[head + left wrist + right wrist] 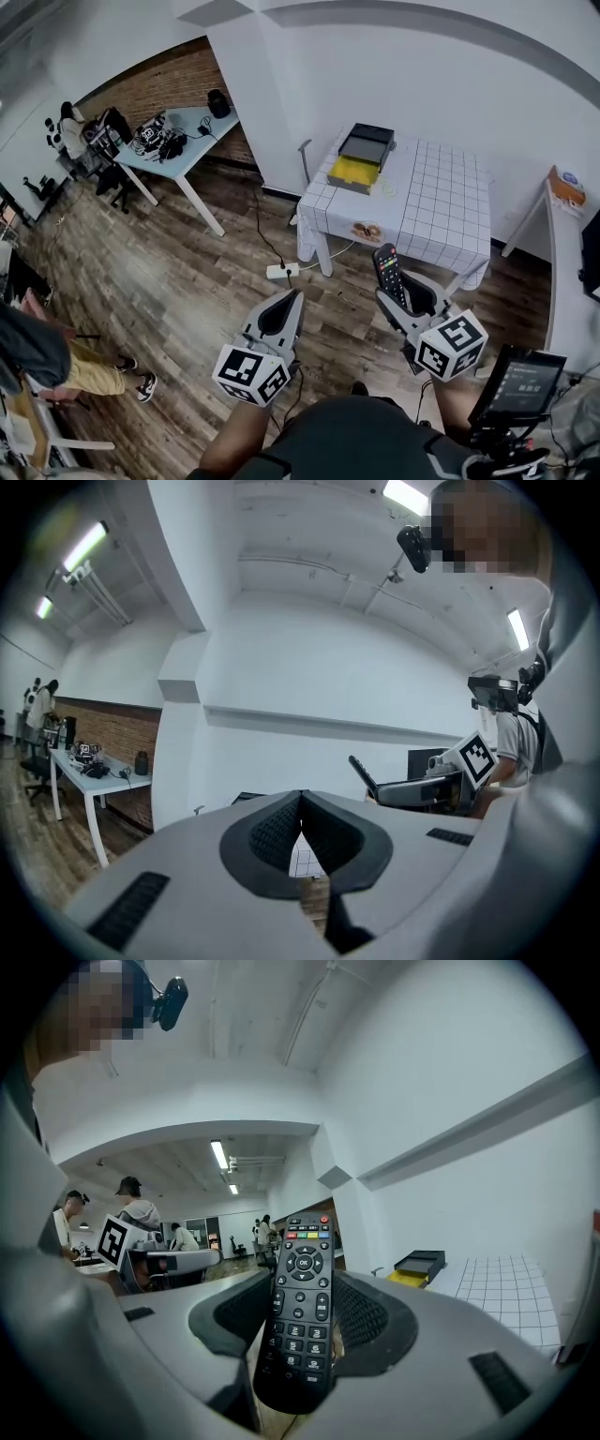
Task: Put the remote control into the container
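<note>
A black remote control (387, 267) stands upright between the pads of my right gripper (405, 292), which is shut on it; its buttons face the camera in the right gripper view (305, 1265). The container (361, 156), a dark open box with a yellow inside, sits at the far left corner of the table with the white checked cloth (441, 202), well ahead of both grippers. It also shows in the right gripper view (419, 1266). My left gripper (291, 298) hangs above the wooden floor, shut and with nothing in it (302, 808).
A white power strip (281, 271) with a cable lies on the floor before the table. A white desk (183, 141) with gear stands at the back left by a brick wall. A person (47, 361) stands at the left. A screen (521, 382) is at my right.
</note>
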Action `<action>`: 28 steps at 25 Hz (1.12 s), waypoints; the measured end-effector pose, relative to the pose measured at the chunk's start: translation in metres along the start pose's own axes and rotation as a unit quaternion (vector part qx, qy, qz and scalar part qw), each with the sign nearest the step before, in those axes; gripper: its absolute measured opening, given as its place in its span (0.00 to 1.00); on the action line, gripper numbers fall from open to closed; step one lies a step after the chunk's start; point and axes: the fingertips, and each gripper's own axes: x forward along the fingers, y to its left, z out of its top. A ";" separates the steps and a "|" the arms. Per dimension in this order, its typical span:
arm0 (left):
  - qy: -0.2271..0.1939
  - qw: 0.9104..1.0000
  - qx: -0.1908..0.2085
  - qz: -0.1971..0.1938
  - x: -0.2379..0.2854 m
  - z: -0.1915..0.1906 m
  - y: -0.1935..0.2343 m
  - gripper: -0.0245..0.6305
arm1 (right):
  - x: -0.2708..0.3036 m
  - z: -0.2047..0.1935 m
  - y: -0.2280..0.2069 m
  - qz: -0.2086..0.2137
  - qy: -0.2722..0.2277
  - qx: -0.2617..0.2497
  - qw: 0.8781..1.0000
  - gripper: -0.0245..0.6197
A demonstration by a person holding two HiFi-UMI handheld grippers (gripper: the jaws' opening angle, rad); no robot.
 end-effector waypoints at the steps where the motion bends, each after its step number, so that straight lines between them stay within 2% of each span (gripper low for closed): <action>1: 0.003 1.000 0.001 0.003 0.007 0.000 0.000 0.05 | 0.002 0.000 -0.009 0.001 0.002 0.003 1.000 0.38; 4: 0.007 1.000 0.004 0.011 0.020 -0.004 0.002 0.05 | 0.008 -0.001 -0.026 0.007 0.001 0.004 1.000 0.38; 11: 0.014 0.999 0.016 0.028 0.028 -0.033 0.012 0.05 | 0.022 -0.024 -0.033 0.021 -0.011 0.007 1.000 0.38; 18: 0.000 1.000 0.009 0.014 0.063 -0.031 0.047 0.05 | 0.062 -0.017 -0.055 0.007 -0.003 0.001 1.000 0.38; 28: -0.021 1.000 -0.002 -0.015 0.108 -0.016 0.120 0.05 | 0.139 0.002 -0.074 -0.013 0.003 -0.002 1.000 0.38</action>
